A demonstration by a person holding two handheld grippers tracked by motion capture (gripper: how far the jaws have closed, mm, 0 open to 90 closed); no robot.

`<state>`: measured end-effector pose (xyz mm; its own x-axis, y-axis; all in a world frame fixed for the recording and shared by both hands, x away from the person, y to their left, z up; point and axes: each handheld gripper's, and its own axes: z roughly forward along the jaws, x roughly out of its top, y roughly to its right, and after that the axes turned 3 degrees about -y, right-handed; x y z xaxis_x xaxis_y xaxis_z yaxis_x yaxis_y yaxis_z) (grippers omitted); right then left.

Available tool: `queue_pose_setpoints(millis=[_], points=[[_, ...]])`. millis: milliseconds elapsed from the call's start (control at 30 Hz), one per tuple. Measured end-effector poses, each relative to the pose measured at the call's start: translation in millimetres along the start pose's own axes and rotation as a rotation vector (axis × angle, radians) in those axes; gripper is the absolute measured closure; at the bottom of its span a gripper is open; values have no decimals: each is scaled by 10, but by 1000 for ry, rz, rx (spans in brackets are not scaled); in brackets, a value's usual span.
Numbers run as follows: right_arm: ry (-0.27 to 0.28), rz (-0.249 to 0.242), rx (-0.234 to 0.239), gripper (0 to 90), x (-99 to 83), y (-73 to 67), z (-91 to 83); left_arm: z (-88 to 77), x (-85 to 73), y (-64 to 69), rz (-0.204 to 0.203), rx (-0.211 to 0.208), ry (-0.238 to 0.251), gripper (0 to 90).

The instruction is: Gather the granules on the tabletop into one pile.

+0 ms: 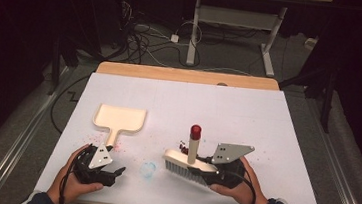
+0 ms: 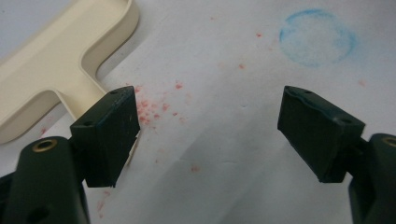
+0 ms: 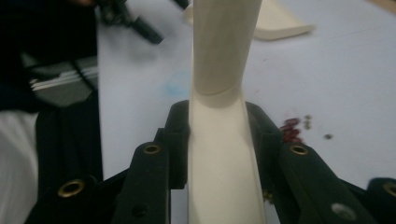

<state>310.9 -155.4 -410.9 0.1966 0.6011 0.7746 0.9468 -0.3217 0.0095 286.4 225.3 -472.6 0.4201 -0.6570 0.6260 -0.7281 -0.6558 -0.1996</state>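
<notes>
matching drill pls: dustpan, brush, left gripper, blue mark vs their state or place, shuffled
Column 1:
1. dustpan
2. brush
3. left gripper
4. blue mark

Column 2:
A. clamped in the right gripper
B. open, holding nothing
C. smudged ring on the white table, between the two grippers
D. lying flat, handle toward the person

Pairs: 1-D, 2-A, 3-B, 4-C
</notes>
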Motion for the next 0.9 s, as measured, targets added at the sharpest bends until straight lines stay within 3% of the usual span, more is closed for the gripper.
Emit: queue_pose_setpoints(millis=[100,200,400,667,767,900], points=[[-9,-56,111,673,-151,51,65,13,1,0,-3,0,-6,199],[19,-100,161,674,-204,130,95,18,2,-3,-3,-2,-8,199],[14,-167,154,672,-140,354,172,35,4,-2,3,-5,-16,200],[38,-173,126,674,-64,519,259,37,-11,1,5,-9,-20,200],[47,-172,107,674,-34,538,225,34,-10,3,7,-8,-18,200],[99,-175,78,674,40,599,117,35,-7,0,4,-7,-19,200]])
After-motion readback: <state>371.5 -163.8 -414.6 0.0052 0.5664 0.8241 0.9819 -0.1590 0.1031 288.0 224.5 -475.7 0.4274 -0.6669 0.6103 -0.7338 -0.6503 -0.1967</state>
